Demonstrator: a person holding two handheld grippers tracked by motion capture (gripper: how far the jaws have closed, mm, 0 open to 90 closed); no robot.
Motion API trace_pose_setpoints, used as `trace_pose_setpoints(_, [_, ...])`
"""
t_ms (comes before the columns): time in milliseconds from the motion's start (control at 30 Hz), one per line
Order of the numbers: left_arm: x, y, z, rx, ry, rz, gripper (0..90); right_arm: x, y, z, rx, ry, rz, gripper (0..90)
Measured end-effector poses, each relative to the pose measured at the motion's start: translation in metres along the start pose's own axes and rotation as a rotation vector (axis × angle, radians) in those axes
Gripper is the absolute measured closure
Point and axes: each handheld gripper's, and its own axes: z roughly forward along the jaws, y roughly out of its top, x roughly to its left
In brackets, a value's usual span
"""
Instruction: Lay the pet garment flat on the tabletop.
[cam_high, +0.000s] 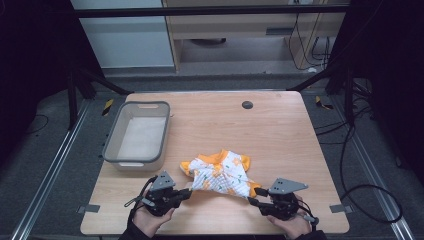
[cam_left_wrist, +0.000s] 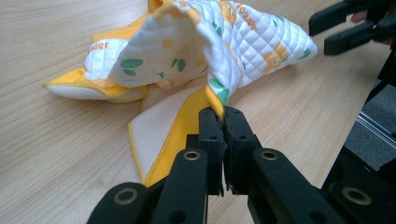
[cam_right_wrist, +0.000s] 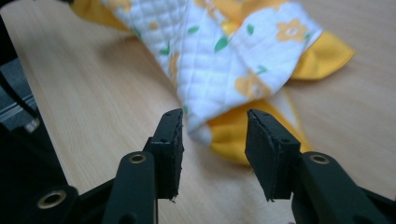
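Left tongs (cam_left_wrist: 223, 122) pinch the crumpled white quilted cloth with orange flowers and yellow border (cam_high: 222, 172) by its near edge to lift it, while right tongs (cam_right_wrist: 214, 135) gape unclenched around its corner, ready to grab.

Our two black grippers, left gripper (cam_high: 186, 193) and right gripper (cam_high: 253, 202), each topped by a grey three-cornered plate, brass-ringed pivot holes along our black jaw arms, flat black pads, black cables trailing back, our dark sleeves at the wrists

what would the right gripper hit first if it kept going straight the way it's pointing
Most likely the near corner of the quilted cloth, which lies just ahead between the open jaws of the right gripper; exact depth is unclear.
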Motion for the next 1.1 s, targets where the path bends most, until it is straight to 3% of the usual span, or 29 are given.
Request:
trace_pose_setpoints(167, [0.000, 0.000, 0.001, -0.003, 0.002, 0.002, 86.5, 0.006, -0.002, 0.019, 0.055, -0.001, -0.027, 56.4])
trace_pose_setpoints(267, [-0.001, 0.001, -0.001, -0.007, 0.007, 0.008, 86.5, 0.008, 0.002, 0.024, 0.088, -0.017, -0.032, 76.3])
trace_pose_setpoints(367, [-0.001, 0.004, -0.007, -0.029, 0.006, 0.008, 86.6, 0.009, 0.012, 0.013, 0.063, 0.009, -0.011, 82.4])
trace_pose_setpoints(467, [-0.001, 0.009, -0.016, -0.064, -0.010, -0.002, 86.6, 0.013, 0.026, -0.007, 0.002, 0.043, 0.005, 82.5])
trace_pose_setpoints(600, [-0.001, 0.013, -0.025, -0.090, -0.024, -0.017, 86.6, 0.012, 0.041, -0.030, -0.083, 0.098, 0.065, 82.2])
trace_pose_setpoints(667, [0.002, 0.012, -0.022, -0.074, -0.020, -0.036, 86.5, 0.009, 0.044, -0.033, -0.101, 0.110, 0.094, 82.4])
trace_pose_setpoints(733, [0.007, 0.009, -0.015, -0.027, -0.014, -0.052, 86.5, 0.003, 0.043, -0.027, -0.096, 0.108, 0.126, 82.4])
trace_pose_setpoints(933, [0.014, -0.004, 0.013, 0.147, 0.019, -0.061, 86.4, -0.015, 0.028, 0.007, 0.029, 0.013, 0.179, 82.3])
trace_pose_setpoints(1000, [0.015, -0.006, 0.018, 0.171, 0.029, -0.052, 86.2, -0.018, 0.024, 0.015, 0.060, -0.007, 0.191, 81.9])
trace_pose_setpoints(1100, [0.016, -0.009, 0.023, 0.196, 0.031, -0.055, 85.4, -0.017, 0.019, 0.025, 0.091, -0.035, 0.167, 80.2])
